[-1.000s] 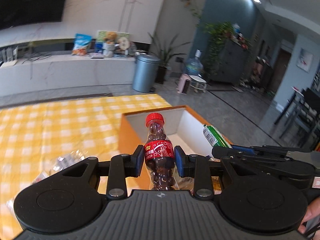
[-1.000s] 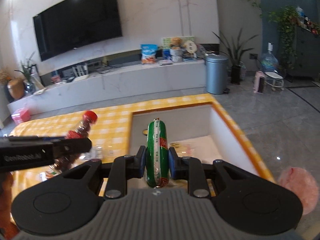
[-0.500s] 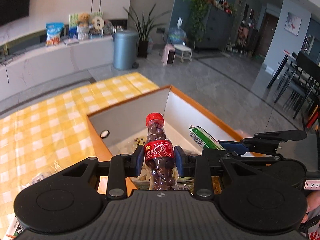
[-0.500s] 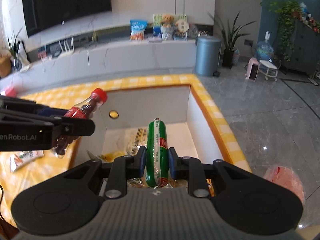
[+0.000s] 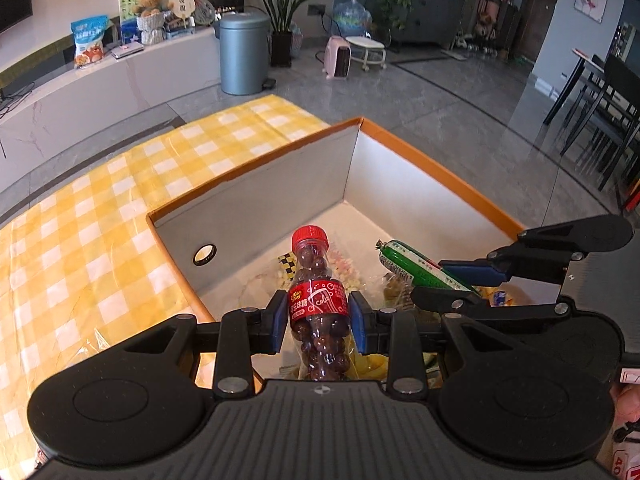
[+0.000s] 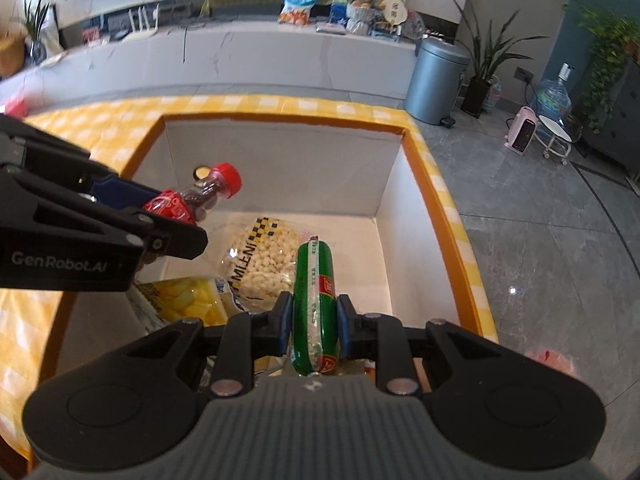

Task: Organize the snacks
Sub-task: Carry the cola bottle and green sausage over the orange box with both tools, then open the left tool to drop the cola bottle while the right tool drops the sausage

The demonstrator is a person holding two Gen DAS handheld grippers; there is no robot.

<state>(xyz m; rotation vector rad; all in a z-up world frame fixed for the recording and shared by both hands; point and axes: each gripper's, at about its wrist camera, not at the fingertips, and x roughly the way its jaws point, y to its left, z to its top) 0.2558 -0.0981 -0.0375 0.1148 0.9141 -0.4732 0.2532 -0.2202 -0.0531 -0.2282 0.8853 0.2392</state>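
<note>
Candy bottle (image 5: 318, 304) with red cap — clamped in left tongs (image 5: 319, 322), held above open box (image 5: 256, 204). Green sausage (image 6: 314, 304) gripped by right tongs (image 6: 313, 326), over same box. Snack bags (image 6: 262, 264) lie inside. Box sits on table (image 5: 80, 232) with yellow checked cloth.

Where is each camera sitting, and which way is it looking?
Left wrist: rides on the left gripper, looking down along its jaws into the orange box; its jaws pinch the cola bottle.
Right wrist: rides on the right gripper, also looking down into the box; its jaws pinch the green sausage.
Both show the box, both snacks, the other gripper and the grey bin.
</note>
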